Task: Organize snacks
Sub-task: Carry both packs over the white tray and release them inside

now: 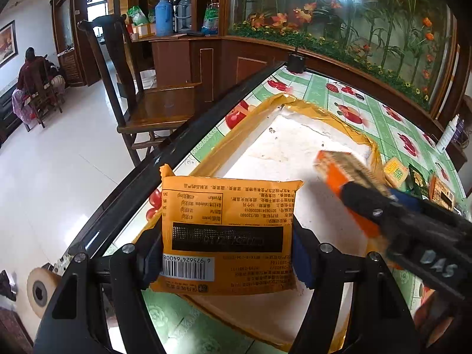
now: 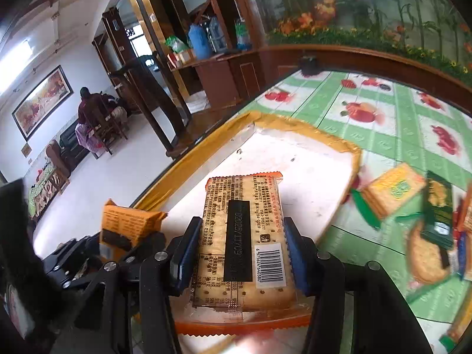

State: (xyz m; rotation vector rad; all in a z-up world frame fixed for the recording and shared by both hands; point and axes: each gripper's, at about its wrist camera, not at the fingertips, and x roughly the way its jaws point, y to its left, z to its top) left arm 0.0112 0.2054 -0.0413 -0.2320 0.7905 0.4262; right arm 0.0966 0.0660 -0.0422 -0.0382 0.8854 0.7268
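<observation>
Table with a green-checked, fruit-printed plastic cover was the base; a dark wooden chair stood off its far-left edge. On the table sat the landmark: a shallow white foam tray rimmed with yellow-brown tape, near the table's left edge. Left gripper, black frame with blue pads, was above the tray's near-left part, jaws pinching an orange-yellow foil snack packet by its side edges, printed back and barcode up, packet tilted up off the tray. Right gripper, same build, was over the tray's near-middle, clamped on a clear-wrapped cracker pack with orange crimped ends, label and barcode facing the camera; can't tell whether either packet touched the tray floor. In the left wrist view the right gripper came in from the right side over the tray, motion-blurred. Right of the tray, off it on the table cover, lay loose snacks: a yellow cracker pack with green ends just beside the tray's right rim, then a dark green packet further right, then more wrappers at the frame edge, too blurred to identify.
</observation>
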